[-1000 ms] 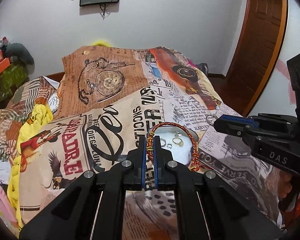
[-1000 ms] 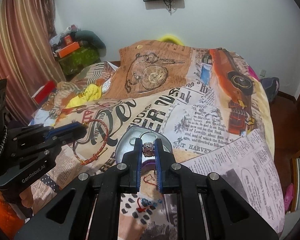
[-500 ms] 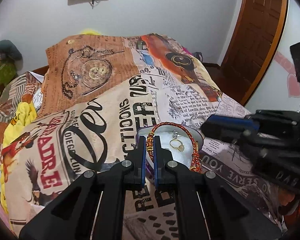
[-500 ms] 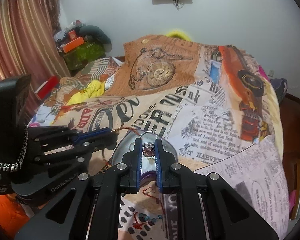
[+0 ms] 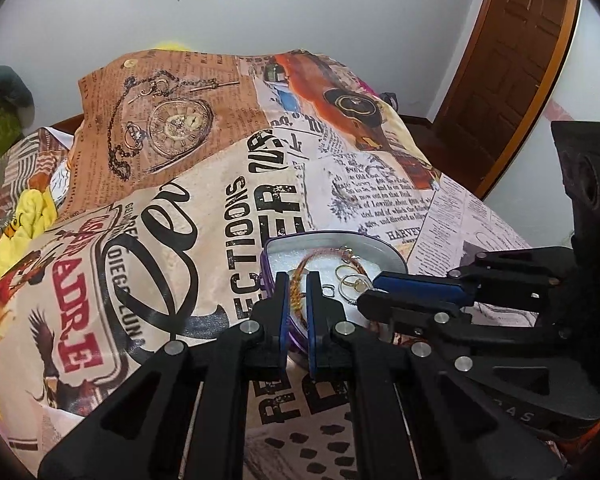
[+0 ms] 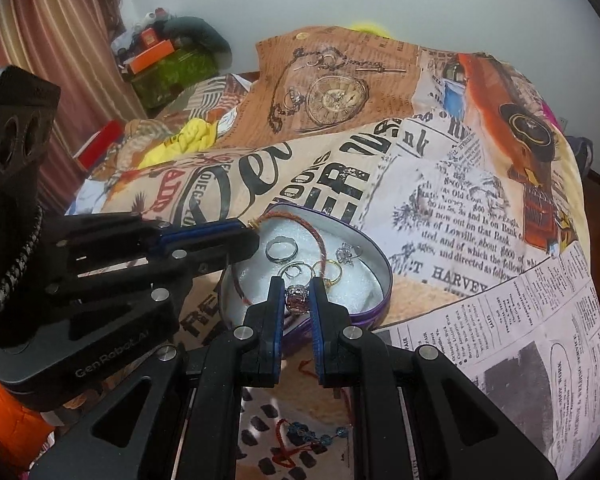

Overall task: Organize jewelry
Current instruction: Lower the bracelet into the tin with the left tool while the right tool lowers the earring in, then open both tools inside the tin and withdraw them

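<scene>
Right now a red-and-gold braided bracelet (image 6: 318,242) loops over the white padding of a heart-shaped purple tin (image 6: 382,296), its long axis running from the tin's far rim toward the near left rim, where one end leaves the tin. The left gripper (image 5: 297,292) has its jaws narrowed on that near stretch of cord, at the tin's left edge. Inside the tin, right of the cord, lie a silver band (image 6: 282,249), a gold ring (image 6: 332,274) and a small sparkly piece (image 6: 347,254), close together. The right gripper (image 6: 297,298) pinches a chunky ring with a reddish stone (image 6: 297,299) just above the tin's near edge. Both grippers crowd the near side of the tin; its far rim is free. The tin sits on a newspaper-print bedspread (image 6: 460,220), which spreads wide on every side. A beaded red cord (image 6: 300,438) lies on the bedspread below the right gripper.
</scene>
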`<state>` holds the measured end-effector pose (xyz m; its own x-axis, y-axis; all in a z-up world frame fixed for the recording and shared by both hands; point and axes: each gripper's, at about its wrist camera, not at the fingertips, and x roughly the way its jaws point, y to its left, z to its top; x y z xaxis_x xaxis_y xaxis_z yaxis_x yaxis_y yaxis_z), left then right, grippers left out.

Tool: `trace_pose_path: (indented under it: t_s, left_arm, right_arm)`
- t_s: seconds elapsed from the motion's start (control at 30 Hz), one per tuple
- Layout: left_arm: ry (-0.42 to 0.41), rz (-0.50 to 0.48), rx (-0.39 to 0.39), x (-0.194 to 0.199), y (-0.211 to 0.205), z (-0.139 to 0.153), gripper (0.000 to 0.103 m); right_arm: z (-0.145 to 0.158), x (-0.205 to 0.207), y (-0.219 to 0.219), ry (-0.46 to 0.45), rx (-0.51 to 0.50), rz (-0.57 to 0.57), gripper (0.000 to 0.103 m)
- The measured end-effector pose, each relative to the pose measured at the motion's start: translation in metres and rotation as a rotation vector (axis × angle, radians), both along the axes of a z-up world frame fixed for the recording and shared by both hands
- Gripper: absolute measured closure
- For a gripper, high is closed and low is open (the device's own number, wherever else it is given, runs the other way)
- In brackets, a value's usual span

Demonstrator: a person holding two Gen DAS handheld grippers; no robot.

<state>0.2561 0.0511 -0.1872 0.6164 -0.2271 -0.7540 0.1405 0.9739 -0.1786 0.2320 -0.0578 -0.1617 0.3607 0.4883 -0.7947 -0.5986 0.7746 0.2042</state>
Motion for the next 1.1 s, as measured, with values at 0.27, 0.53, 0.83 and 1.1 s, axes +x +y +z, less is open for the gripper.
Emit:
trace_pose_path:
  t_s: [0.27,0.53,0.83,1.1]
  left_arm:
    - [-0.014,0.016,-0.008,-0.008,0.004,0.009,0.098]
    - [-0.015,0.04,0.001,-0.017,0.01,0.02,0.098]
    - [-0.045,0.037,0.027,-0.037,0.004,0.039,0.095]
    - [-0.069,0.028,0.047,-0.061,-0.005,0.055,0.079]
  right_arm:
    - [0.001,-0.003,0.005,-0.02,-0.04,0.009,0.092]
    - [0.009,-0.007,0.004,-0.016,-0.059,0.015,0.087]
    - [0.029,-0.019,-0.01,-0.046,-0.051,-0.021,0.086]
    - [0.047,-0.036,-0.03,-0.089,-0.046,-0.065,0.067]
